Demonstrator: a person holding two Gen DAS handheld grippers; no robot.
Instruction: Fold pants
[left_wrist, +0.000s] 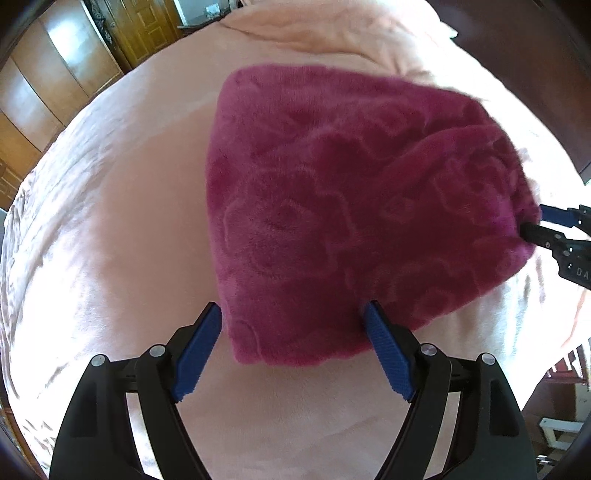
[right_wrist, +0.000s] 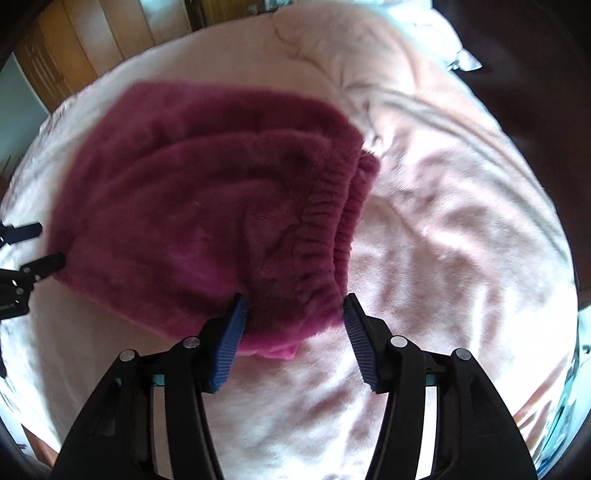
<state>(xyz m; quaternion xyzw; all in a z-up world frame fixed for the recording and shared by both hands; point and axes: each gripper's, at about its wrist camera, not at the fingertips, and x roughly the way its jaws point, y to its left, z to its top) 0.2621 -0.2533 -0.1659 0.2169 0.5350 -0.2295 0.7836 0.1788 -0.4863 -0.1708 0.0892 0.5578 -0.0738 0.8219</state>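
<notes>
Magenta fleece pants with an embossed flower pattern lie folded in a compact stack on the pink bed cover. My left gripper is open, its blue pads at either side of the stack's near corner. In the right wrist view the pants show their ribbed elastic waistband on the right side. My right gripper is open, jaws straddling the near edge by the waistband. Each gripper also shows at the far side in the other's view: the right one and the left one.
The pink fleece cover spreads wrinkled over the whole bed. Wooden wardrobe doors stand beyond the bed at the far left. A dark headboard rises at the far right. A bunched fold of cover lies near the headboard.
</notes>
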